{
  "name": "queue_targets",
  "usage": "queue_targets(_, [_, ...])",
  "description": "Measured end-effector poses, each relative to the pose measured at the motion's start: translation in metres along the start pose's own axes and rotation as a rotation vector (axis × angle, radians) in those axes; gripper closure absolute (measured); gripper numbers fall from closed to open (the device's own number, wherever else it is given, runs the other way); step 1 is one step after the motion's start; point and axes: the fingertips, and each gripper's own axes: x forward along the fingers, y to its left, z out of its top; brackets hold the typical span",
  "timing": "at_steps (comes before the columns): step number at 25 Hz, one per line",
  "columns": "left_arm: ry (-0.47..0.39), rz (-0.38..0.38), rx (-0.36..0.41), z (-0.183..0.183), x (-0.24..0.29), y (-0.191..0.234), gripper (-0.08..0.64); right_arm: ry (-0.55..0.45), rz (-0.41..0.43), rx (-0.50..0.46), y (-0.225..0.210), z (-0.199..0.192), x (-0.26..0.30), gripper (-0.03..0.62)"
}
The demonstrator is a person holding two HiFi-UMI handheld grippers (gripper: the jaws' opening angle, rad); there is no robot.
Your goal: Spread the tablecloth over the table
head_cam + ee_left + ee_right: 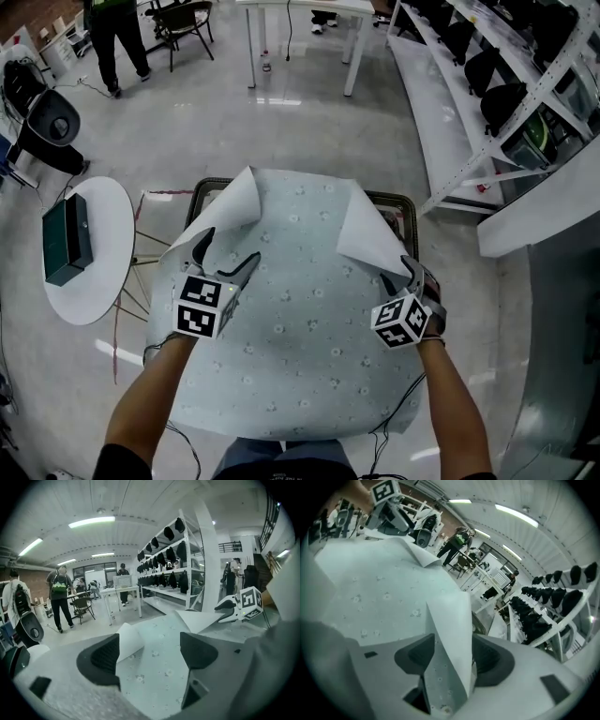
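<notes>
A pale green tablecloth (pixel 300 328) with small flower print lies over the table, whose dark frame (pixel 208 186) shows at the far edge. Both far corners are folded back, showing the white underside. My left gripper (pixel 231 251) stands open just beside the left folded corner (pixel 234 202), with nothing between its fingers; in the left gripper view that gripper (pixel 150 652) hovers over the cloth and the corner (pixel 129 642) lies by its left jaw. My right gripper (pixel 407 272) is shut on the right folded corner (pixel 367 230); the pinched fold (pixel 449 639) runs between its jaws.
A white round side table (pixel 108 225) with a dark green box (pixel 66 239) stands at the left. White shelving (pixel 487 112) with dark helmets runs along the right. A person (pixel 117 37), chairs and a white table (pixel 300 28) are at the back.
</notes>
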Motion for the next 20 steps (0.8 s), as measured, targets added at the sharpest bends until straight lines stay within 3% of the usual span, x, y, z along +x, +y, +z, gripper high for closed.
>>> queue_targets(4, [0.011,-0.028,-0.002,-0.006,0.013,-0.018,0.150,0.028,-0.020,-0.103,0.000,-0.011,0.018,0.385])
queue_targets(9, [0.032,-0.031,-0.002,-0.012,0.024,-0.025,0.150,0.002,-0.032,-0.095,-0.013,-0.013,0.024,0.444])
queue_targets(15, [0.050,-0.026,0.000,-0.014,0.032,-0.028,0.150,-0.030,-0.069,0.038,-0.043,-0.017,0.027,0.491])
queue_targets(20, [0.058,-0.010,-0.003,-0.012,0.038,-0.024,0.152,-0.040,-0.086,0.239,-0.068,-0.027,0.035,0.506])
